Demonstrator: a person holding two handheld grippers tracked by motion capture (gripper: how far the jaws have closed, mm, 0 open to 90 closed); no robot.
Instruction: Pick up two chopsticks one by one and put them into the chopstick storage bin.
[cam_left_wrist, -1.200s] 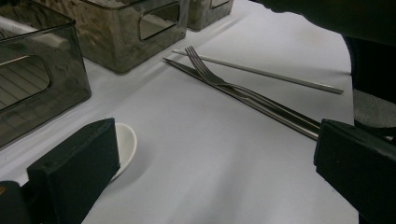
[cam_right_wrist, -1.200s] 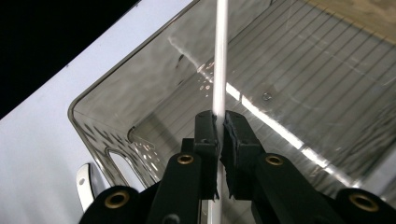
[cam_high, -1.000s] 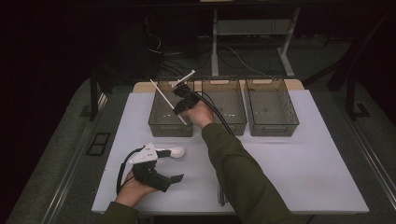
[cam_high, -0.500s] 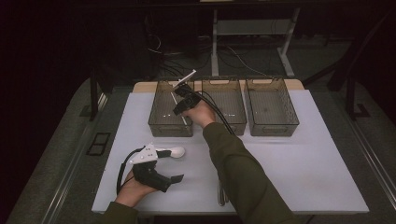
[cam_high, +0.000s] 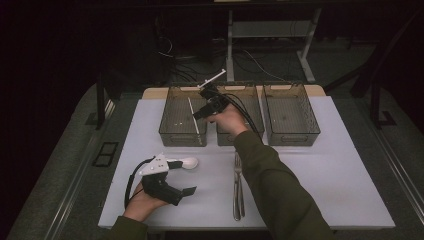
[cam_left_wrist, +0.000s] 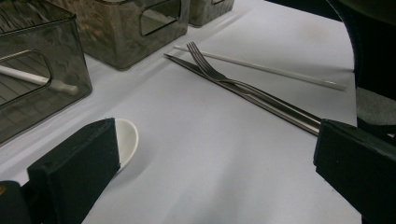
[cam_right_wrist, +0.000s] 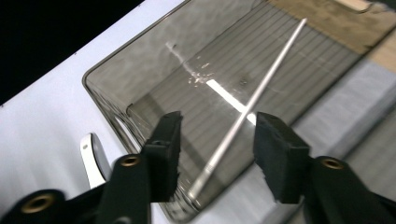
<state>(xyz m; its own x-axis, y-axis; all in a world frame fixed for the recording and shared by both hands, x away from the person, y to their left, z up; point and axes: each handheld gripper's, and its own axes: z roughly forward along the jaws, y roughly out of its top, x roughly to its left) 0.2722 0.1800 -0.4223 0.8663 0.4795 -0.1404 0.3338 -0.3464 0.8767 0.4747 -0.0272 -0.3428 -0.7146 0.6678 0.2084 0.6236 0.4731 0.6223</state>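
Note:
A thin white stick lies inside the left smoky bin, one end against the near wall. My right gripper hovers over the gap between the left and middle bins. Its jaws have just been opening and stand apart above the stick, not touching it. My left gripper rests open at the front left of the white table, with nothing between its jaws. A white spoon lies just beside it, its bowl next to one jaw.
A fork and a knife lie side by side on the mat near the front middle, with another white stick beyond them. The middle bin and right bin stand at the back.
The white stick, held tilted over the left bin a second ago, now lies in that bin. My right gripper has let go and drawn up and to the right. The left hand stayed still.

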